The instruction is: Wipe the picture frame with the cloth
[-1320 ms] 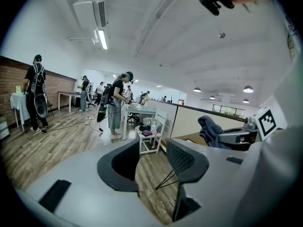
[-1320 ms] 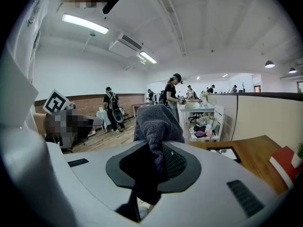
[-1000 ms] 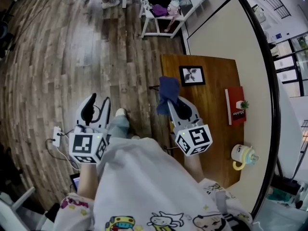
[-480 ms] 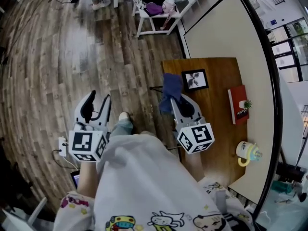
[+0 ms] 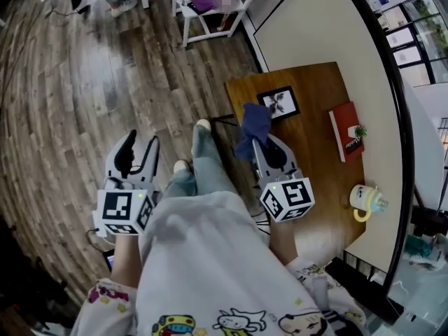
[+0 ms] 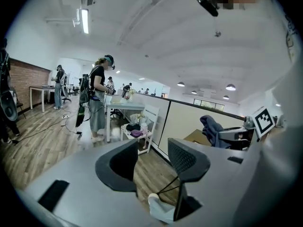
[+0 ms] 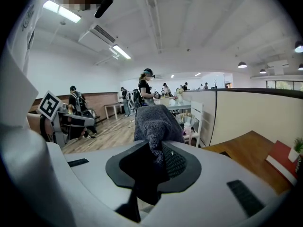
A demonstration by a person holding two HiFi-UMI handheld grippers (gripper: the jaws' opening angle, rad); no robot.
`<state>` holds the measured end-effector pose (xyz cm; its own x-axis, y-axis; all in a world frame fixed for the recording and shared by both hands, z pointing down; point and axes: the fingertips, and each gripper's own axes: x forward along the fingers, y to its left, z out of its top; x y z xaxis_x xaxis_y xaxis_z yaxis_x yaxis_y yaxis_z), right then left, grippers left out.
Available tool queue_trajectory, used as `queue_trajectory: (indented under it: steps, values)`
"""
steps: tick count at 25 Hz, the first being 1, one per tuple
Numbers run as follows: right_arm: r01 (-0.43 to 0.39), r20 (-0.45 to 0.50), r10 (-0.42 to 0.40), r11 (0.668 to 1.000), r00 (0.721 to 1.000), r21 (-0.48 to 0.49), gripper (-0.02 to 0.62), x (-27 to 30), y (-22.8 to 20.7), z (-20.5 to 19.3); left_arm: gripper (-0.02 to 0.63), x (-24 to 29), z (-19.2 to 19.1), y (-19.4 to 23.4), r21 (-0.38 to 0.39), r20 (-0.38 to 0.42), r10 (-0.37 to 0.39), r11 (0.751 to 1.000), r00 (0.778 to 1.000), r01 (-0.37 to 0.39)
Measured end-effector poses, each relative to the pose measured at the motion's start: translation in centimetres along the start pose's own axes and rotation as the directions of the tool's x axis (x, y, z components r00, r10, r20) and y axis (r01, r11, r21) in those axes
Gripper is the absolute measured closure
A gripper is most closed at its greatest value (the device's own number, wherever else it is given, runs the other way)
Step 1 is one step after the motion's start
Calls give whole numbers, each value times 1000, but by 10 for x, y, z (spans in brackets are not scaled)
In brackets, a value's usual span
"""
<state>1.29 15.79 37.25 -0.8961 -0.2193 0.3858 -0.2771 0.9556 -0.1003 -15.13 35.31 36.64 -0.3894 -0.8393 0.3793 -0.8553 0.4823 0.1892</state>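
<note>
1. Your right tongs (image 5: 260,144) are clamped on the crumpled dark-blue cloth (image 5: 253,120), over the brown wooden worktop's (image 5: 318,180) left edge.
2. Your left tongs (image 5: 140,144) have just been opening, with nothing between them.
3. The black-rimmed picture frame (image 5: 278,103) lies flat just beyond the cloth. Wiping seems not yet begun.

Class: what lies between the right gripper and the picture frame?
The blue cloth, clamped by the right gripper, fills the stretch up to the picture frame; the head view shows it.
</note>
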Motion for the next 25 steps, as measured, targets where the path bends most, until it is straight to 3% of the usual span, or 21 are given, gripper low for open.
queue_trajectory:
  steps: [8, 14, 19, 25]
  values:
    - [97, 11, -97, 994, 995, 48, 540, 18, -43, 0, 433, 54, 11, -10, 41, -28, -88, 995, 996, 89]
    - [188, 2, -189, 978, 982, 95, 540, 40, -94, 8, 431, 126, 41, -22, 77, -46, -175, 981, 983, 178]
    - [264, -17, -264, 955, 964, 133, 540, 46, -142, 23, 431, 184, 72, -50, 116, -66, -260, 957, 963, 267]
    - [369, -21, -372, 912, 928, 179, 540, 56, -193, 32, 433, 256, 101, -79, 158, -97, -372, 910, 923, 383]
